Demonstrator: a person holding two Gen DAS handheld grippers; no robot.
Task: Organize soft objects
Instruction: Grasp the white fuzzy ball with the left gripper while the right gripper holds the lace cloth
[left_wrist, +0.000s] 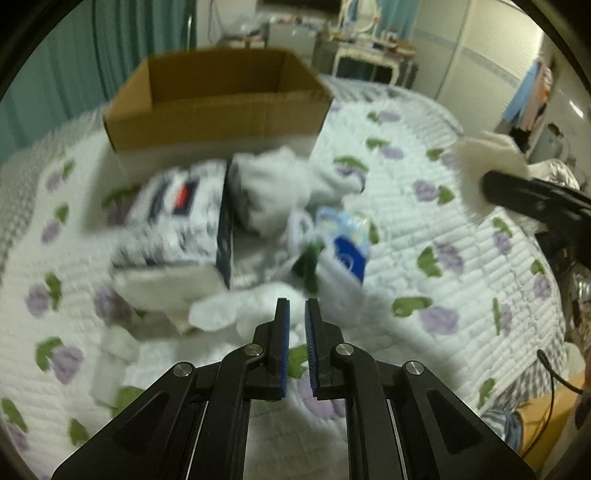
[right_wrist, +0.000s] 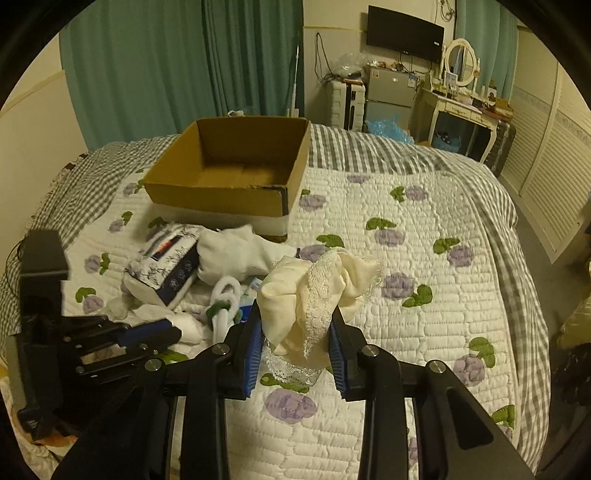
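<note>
An open cardboard box (right_wrist: 236, 170) stands on the bed (right_wrist: 424, 288), also in the left wrist view (left_wrist: 218, 99). In front of it lies a pile: a tissue pack (right_wrist: 166, 262) (left_wrist: 177, 218), a white cloth (right_wrist: 232, 251) (left_wrist: 273, 184), a blue-white packet (left_wrist: 343, 247) and white soft pieces (right_wrist: 225, 295). My right gripper (right_wrist: 295, 314) is shut on a cream lace cloth (right_wrist: 317, 291), held above the quilt; it shows at the right in the left wrist view (left_wrist: 487, 166). My left gripper (left_wrist: 296, 306) is nearly shut and empty, just short of the pile, and shows at the left in the right wrist view (right_wrist: 162, 330).
Teal curtains (right_wrist: 177, 66) hang behind the bed. A dresser with a mirror (right_wrist: 461, 92), a small fridge (right_wrist: 388, 88) and a wall TV (right_wrist: 404, 33) stand at the back right. The flowered quilt stretches right of the pile.
</note>
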